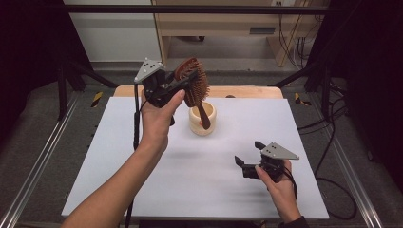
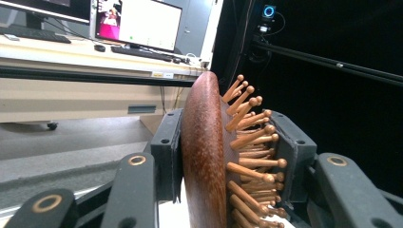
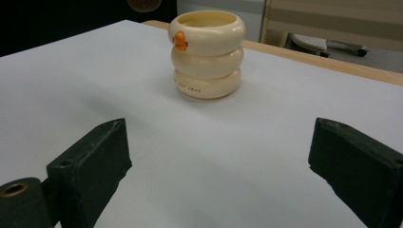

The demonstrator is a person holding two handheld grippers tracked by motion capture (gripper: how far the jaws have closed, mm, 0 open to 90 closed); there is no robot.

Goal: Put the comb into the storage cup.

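Observation:
My left gripper (image 1: 183, 81) is shut on a brown wooden hairbrush (image 1: 195, 85) and holds it in the air above a cream ringed cup (image 1: 203, 119). The brush handle hangs down in front of the cup. In the left gripper view the pads press both sides of the hairbrush's head (image 2: 204, 152), its back to the left and its wooden pins to the right. My right gripper (image 1: 248, 156) rests low over the white table (image 1: 142, 180) at the front right, jaws open and empty. In the right gripper view (image 3: 218, 166) it faces the cup (image 3: 207, 54), which has a small orange mark.
The table's far edge is a wooden strip (image 1: 247, 91). Dark frame posts (image 1: 62, 76) and metal rails (image 1: 33, 171) stand along both sides, and cables (image 1: 332, 142) lie on the floor at the right. A desk with a monitor (image 2: 138, 21) is beyond the table.

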